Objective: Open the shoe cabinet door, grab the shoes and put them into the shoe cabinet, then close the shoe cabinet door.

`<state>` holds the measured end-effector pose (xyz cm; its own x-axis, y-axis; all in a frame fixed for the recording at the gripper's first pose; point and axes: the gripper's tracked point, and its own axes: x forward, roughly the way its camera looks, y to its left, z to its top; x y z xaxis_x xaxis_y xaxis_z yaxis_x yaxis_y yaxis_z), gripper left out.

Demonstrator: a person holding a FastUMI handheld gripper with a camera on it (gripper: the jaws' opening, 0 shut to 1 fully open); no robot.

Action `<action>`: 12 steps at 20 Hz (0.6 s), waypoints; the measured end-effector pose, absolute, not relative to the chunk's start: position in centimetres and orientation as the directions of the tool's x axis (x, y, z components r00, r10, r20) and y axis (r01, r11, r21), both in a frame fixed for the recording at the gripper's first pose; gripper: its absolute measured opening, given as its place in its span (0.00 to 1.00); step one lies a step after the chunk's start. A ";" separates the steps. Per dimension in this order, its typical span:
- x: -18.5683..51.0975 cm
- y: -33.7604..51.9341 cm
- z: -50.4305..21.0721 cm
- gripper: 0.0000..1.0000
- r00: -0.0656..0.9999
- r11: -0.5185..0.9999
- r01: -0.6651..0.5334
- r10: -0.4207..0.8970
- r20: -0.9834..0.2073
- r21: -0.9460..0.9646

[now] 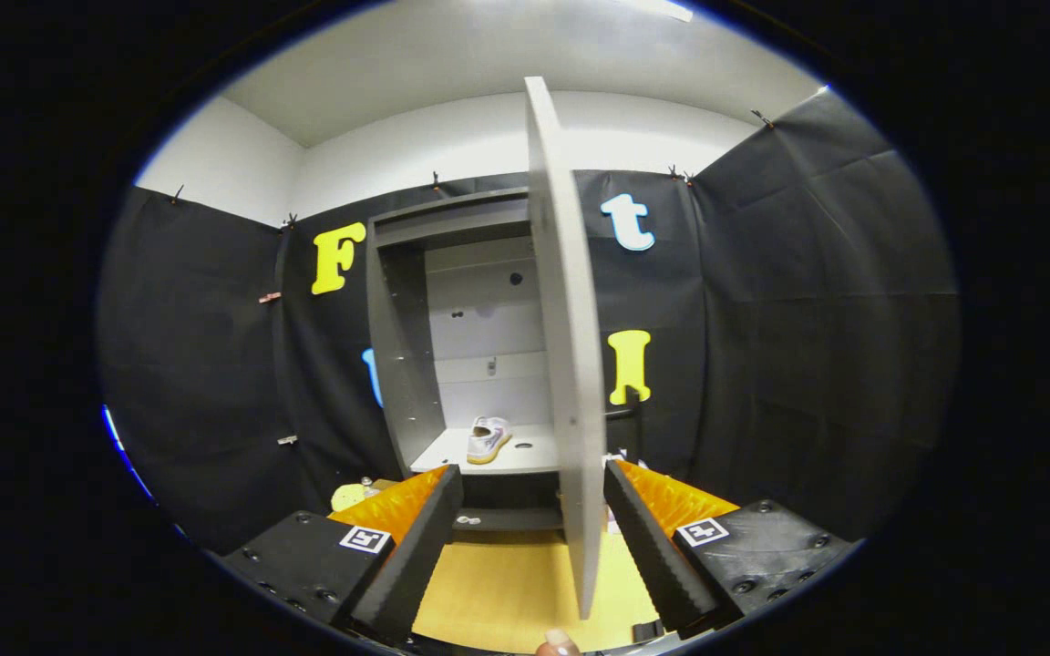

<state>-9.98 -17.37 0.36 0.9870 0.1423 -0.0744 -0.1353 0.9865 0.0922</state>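
Between the jaws, edge-on and close, stands the cabinet door (569, 364), swung out toward the camera and nearer the right finger than the left. Gripper (534, 538) spread wide, both fingers apart from the panel as far as can be told; not pinching it, though whether the right finger brushes the door's face cannot be made out. Just under the door's bottom corner, a fingertip of a person's hand (558, 644), perhaps steadying or nudging the panel.

Beyond the fingers, below the door, a stretch of yellow-brown floor (507, 592). Farther on, the shoe cabinet (406, 364), open, grey inside, with a pale shelf (507, 456) at mid height. On that shelf, a light-coloured shoe (487, 439) with a yellowish sole, lying left of the door's edge, toe toward the front. Near the cabinet's foot on the left, a few small items on the floor, too small to identify.

Judging by this, opening done and one shoe already stowed; step in hand looks like closing the door. Cannot tell whether another shoe remains outside. Next move calls for pushing the panel sideways to the left, from its right face, following the hinge's arc, keeping the left finger clear so it is not trapped against the cabinet frame, and pressing until flush.
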 end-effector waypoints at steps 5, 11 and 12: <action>-7.9 -22.3 0.7 0.98 0.996 0.993 -0.081 0.084 -0.039 0.090; -4.3 -24.8 -0.4 0.98 0.994 0.992 -0.085 0.091 -0.063 0.095; -3.9 -25.0 -0.6 0.98 0.992 0.990 -0.094 0.102 -0.072 0.103</action>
